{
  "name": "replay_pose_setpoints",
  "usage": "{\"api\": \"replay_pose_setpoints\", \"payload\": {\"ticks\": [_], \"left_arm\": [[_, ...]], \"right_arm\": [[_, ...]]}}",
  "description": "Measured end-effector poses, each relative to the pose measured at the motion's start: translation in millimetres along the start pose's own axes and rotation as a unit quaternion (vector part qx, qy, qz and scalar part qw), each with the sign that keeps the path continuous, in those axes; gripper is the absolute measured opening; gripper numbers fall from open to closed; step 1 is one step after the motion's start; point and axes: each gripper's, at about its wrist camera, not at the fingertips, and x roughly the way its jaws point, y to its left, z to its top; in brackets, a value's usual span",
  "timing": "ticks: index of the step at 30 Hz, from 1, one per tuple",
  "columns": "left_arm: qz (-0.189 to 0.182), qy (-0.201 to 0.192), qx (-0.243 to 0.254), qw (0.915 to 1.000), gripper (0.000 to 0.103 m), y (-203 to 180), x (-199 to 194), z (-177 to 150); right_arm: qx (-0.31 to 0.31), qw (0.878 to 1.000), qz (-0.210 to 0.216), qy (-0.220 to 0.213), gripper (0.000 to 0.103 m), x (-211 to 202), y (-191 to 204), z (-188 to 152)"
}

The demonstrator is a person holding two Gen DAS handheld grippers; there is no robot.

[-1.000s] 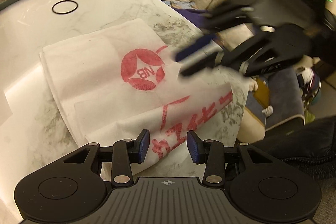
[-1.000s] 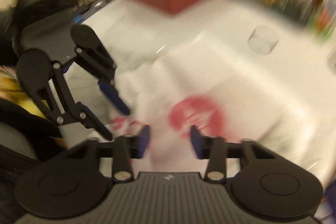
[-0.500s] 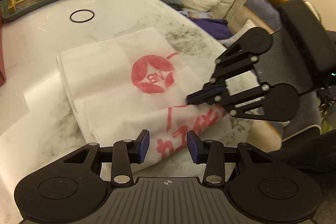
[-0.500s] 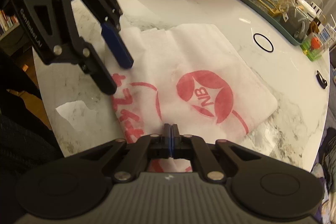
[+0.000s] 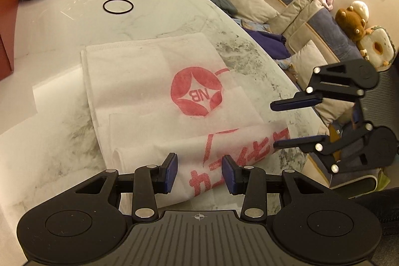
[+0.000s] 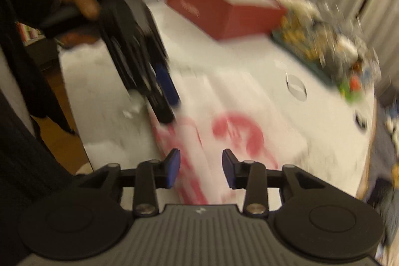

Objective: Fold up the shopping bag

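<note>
shopping bag [image 5: 154, 81] flat on marble worktop [image 5: 62, 46], near edge folded over (red print up) | left claw [image 5: 199, 172] open, above fold, gripping nothing | right claw [image 6: 200, 171] opening, pads clear of bag

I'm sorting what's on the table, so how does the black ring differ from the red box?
The black ring is a thin flat loop lying on the marble; the red box is far bulkier, stands tall and is open-topped. The ring lies nearer the white bag. Both rest on the table.
</note>
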Motion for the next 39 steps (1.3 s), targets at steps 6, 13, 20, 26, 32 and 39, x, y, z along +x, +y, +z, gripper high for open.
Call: {"api": "replay_pose_setpoints", "payload": {"ticks": [6,13,20,26,32,39], "left_arm": [[0.004,-0.008,-0.02,0.9998,0.041,2,-1,-3],[0.016,-0.035,-0.068,0.9969,0.041,9,-5,-14],[0.02,-0.052,-0.1,0.9934,0.041,11,-1,-16],[0.018,-0.053,-0.104,0.993,0.041,11,5,-13],[0.026,-0.058,-0.075,0.9951,0.041,4,5,-13],[0.055,-0.05,-0.037,0.9966,0.041,-8,17,3]], "right_arm": [[0.131,0.989,0.064,0.033,0.002,7,-38,-23],[0.068,0.998,0.006,0.015,0.001,12,-37,-3],[-0.002,0.998,-0.066,-0.016,0.004,16,-19,9],[-0.067,0.991,-0.048,-0.104,0.007,-14,10,23],[-0.067,0.997,-0.028,-0.004,0.002,53,10,32],[-0.079,0.997,-0.01,0.007,0.002,65,6,33]]}}
